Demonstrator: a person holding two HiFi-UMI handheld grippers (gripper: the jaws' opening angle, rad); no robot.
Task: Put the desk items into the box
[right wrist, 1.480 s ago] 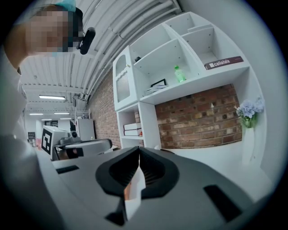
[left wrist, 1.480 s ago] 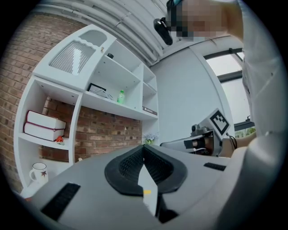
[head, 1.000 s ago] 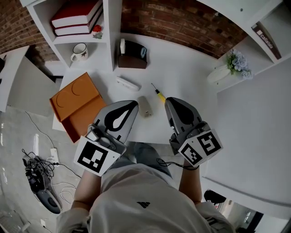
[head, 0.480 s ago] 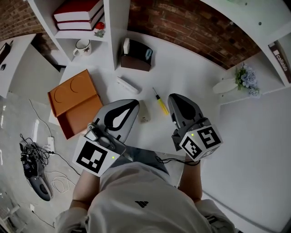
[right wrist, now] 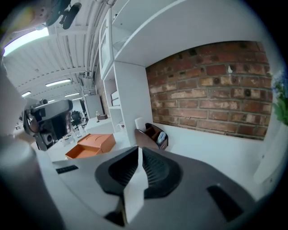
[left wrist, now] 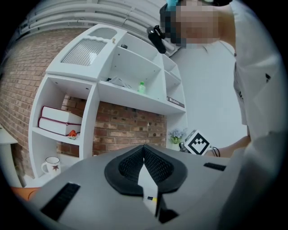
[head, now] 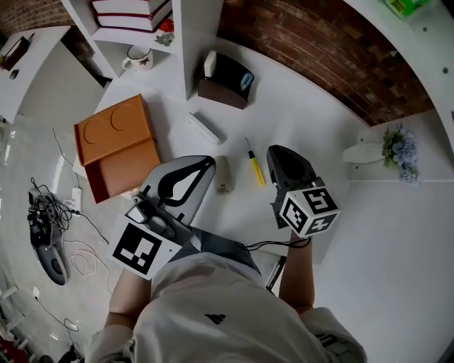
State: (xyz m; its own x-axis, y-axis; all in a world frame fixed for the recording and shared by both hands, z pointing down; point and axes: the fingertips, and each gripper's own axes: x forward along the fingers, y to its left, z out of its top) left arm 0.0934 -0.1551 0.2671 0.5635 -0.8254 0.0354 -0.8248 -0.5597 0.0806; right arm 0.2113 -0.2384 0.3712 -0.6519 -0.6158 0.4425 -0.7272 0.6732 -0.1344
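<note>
An open orange box (head: 117,149) lies at the desk's left edge, lid folded back. A yellow-handled screwdriver (head: 252,164), a small pale block (head: 223,175) and a white stick-shaped item (head: 204,128) lie on the white desk (head: 298,120). My left gripper (head: 209,162) hovers just left of the block, its tips together and empty. My right gripper (head: 273,150) hovers just right of the screwdriver. Its tips still look closed, the jaws are starting to open, and nothing is between them. Both gripper views show tips meeting, left gripper (left wrist: 144,147) and right gripper (right wrist: 138,149).
A dark desk organizer (head: 225,79) stands at the back by the white shelf unit (head: 188,42). The shelves hold a mug (head: 140,58) and red books (head: 131,8). A vase of flowers (head: 369,152) sits at the right. Cables (head: 46,234) lie on the floor at the left.
The head view has swung, so the desk sits differently in frame. Both grippers stay over the desk's front part beside the block and screwdriver. Nothing was taken hold of.
</note>
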